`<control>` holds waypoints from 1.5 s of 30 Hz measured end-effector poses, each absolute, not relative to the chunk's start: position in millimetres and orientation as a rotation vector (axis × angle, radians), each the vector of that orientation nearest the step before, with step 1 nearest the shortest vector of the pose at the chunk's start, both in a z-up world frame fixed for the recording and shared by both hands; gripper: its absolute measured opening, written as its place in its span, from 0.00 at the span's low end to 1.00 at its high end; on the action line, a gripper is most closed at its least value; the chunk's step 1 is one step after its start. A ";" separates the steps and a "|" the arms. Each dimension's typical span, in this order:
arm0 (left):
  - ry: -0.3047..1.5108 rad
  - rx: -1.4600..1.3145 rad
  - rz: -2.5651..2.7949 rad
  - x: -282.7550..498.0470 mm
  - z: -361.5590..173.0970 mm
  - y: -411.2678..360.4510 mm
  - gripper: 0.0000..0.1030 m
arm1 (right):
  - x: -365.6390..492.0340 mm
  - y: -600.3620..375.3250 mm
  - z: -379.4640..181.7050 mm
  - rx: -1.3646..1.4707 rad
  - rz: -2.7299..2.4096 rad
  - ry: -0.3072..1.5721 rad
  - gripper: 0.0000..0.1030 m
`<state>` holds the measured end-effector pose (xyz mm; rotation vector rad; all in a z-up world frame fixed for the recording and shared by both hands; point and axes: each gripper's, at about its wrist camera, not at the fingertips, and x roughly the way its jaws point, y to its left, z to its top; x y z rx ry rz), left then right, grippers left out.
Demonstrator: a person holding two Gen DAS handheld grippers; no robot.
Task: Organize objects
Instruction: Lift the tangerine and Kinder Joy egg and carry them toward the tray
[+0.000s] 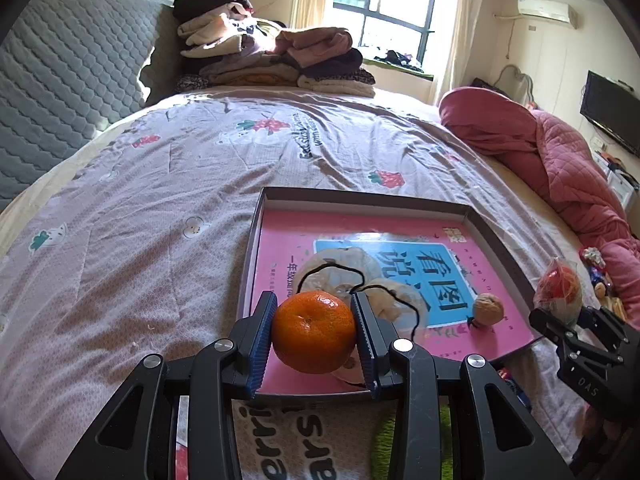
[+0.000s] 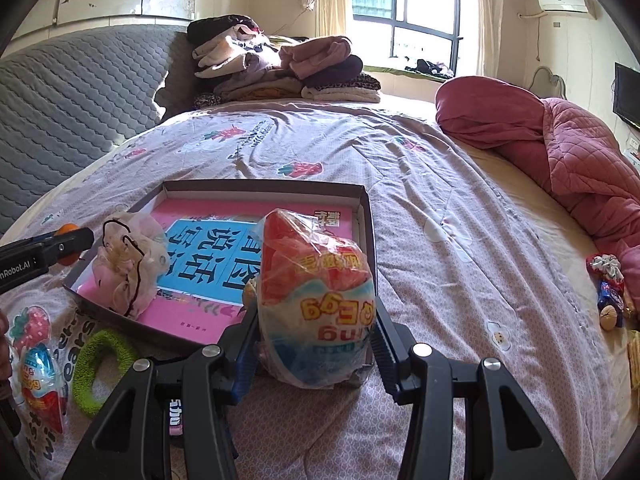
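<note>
- Bedroom scene: I am working over a bed [image 1: 168, 216] covered in a mauve sheet printed with strawberries and small animals, with a grey quilted headboard [image 1: 60, 80] to the left and a bright window [image 1: 384, 4] at the back.
- Folded clothes [image 1: 264, 56] are stacked at the far end of the bed, and a pink quilt [image 1: 560, 168] is bunched along the right side.
- A shallow dark box [image 1: 496, 236] lies open on the sheet; its floor is a pink and blue book cover with large Chinese characters.
- My left tool [image 1: 316, 332] grips an orange mandarin [image 1: 314, 330] between its blue-padded fingers, held above the near left part of the box.
- Inside the box, just behind the mandarin, sits a pale fabric scrunchie [image 1: 344, 272] with a thin black cord looped over it.
- A walnut [image 1: 488, 309] rests on the book cover toward the box's right side.
- My right tool [image 2: 316, 340] clamps a clear-wrapped toy egg [image 2: 316, 292], red on top and white and blue below, at the box's near right corner.
- From the right wrist view, a second wrapped egg [image 2: 40, 376] and a green fuzzy ring [image 2: 100, 368] lie on the sheet left of the box.
- Far right on the bed, near the quilt, I see another walnut [image 2: 609, 317] among small wrapped items too small to identify.
</note>
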<state>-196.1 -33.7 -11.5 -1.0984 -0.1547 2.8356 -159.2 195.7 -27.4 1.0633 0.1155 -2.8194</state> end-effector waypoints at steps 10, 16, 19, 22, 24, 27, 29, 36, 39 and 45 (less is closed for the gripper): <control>-0.158 -1.184 2.814 -213.7 -31.1 -48.7 0.38 | -178.2 184.9 -40.6 1.129 -2.818 0.179 0.49; -0.186 -1.228 2.777 -220.8 -42.2 -50.7 0.38 | -186.7 180.8 -46.5 1.169 -2.803 0.211 0.49; -0.166 -1.231 2.776 -222.0 -45.4 -48.5 0.38 | -190.0 180.2 -50.4 1.193 -2.797 0.216 0.49; -0.159 -1.230 2.774 -221.4 -45.4 -47.5 0.38 | -191.3 179.2 -53.3 1.192 -2.794 0.230 0.49; -0.134 -1.231 2.775 -221.4 -45.5 -44.8 0.38 | -192.4 177.7 -53.9 1.196 -2.786 0.233 0.49; -0.121 -1.230 2.765 -220.7 -45.9 -41.3 0.38 | -194.2 177.9 -55.0 1.202 -2.780 0.225 0.49; -0.115 -1.229 2.760 -221.0 -46.1 -39.7 0.38 | -194.5 178.1 -55.3 1.205 -2.776 0.219 0.49; -0.116 -1.257 2.726 -223.0 -50.0 -37.4 0.38 | -197.4 177.3 -55.6 1.224 -2.760 0.204 0.49; -0.120 -1.272 2.721 -225.6 -50.8 -37.6 0.38 | -199.0 175.9 -55.4 1.235 -2.747 0.205 0.49; -0.111 -1.305 2.688 -229.3 -51.9 -34.6 0.38 | -201.9 174.6 -55.4 1.276 -2.716 0.188 0.49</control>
